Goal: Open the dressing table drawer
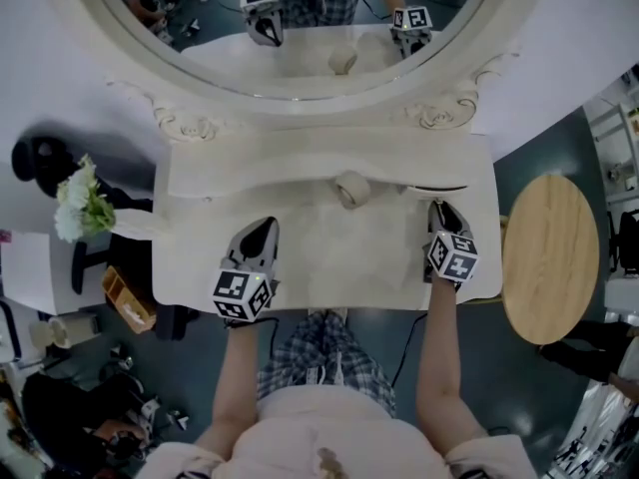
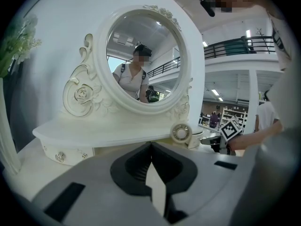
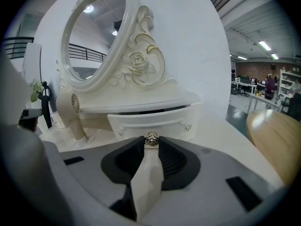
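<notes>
Nearest to me, at 7 o'clock on the top of the dressing table (image 1: 329,257), the left tongs (image 1: 258,239) hung over the bare surface with the jaws brought together on nothing. At 1 o'clock the right tongs (image 3: 151,145) were drawn in narrow, pads pressed on either side of the small metal knob (image 3: 151,139) at the centre of the drawer (image 3: 141,125). The drawer sat under the raised shelf on the right side of the table. Its front stood a little proud of the housing, with a dark slit showing along its upper edge. Handling judgement: the drawer looked small and light, a painted rigid box that should slide with a straight pull towards 6 o'clock. The knob is the only sensible hold. It is polished, rounded and small, so I judged it slippery; the pads should sit behind its widest part, and any sideways drag might cock the drawer in its runners or let the knob slip free. Appearance: cream-white curved front, a thin raised moulding, a small rosette stud near each end, and the bright knob. Beyond it, at 12 o'clock, a cream hair dryer (image 1: 351,189) stood on the shelf. Behind that rose the oval mirror (image 1: 300,28) in its carved rose frame. A round wooden table (image 1: 549,257) lay off at 3 o'clock, and white flowers (image 1: 80,203) at 9 o'clock.
</notes>
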Demonstrator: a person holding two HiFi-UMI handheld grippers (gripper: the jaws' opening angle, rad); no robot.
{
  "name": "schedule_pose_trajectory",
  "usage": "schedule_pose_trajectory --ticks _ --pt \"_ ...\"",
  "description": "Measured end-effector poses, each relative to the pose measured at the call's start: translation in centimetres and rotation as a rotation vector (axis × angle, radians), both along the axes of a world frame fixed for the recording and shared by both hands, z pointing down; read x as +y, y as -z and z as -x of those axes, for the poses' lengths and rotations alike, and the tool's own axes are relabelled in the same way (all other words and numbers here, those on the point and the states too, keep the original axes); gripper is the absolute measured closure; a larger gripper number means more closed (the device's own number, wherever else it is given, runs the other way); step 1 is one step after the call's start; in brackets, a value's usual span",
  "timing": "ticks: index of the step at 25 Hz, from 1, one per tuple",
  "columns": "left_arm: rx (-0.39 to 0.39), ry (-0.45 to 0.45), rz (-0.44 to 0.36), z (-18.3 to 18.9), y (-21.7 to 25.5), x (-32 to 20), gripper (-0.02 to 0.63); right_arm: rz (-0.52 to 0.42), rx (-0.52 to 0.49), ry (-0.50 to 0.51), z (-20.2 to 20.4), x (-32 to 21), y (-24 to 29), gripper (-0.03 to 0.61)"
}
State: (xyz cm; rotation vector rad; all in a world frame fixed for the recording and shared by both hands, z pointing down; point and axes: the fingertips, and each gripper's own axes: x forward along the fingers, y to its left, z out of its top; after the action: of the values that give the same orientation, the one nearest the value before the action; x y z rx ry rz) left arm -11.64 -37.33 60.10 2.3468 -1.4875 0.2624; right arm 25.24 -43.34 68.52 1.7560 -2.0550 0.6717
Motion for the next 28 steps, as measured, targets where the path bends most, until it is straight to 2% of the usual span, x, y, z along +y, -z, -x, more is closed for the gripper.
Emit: schedule_pose_trajectory --ticks 17,28 --pt "0.010 -0.035 -0.005 -1.1 0.4 2.5 0.588 0.008 -0.003 -0.017 -0.2 4.8 0.1 0.469" --pt "0.010 -0.038 -0.008 -0.8 0.6 3.6 0.588 0.010 -0.010 -0.026 -0.3 6.1 -0.2 0.466"
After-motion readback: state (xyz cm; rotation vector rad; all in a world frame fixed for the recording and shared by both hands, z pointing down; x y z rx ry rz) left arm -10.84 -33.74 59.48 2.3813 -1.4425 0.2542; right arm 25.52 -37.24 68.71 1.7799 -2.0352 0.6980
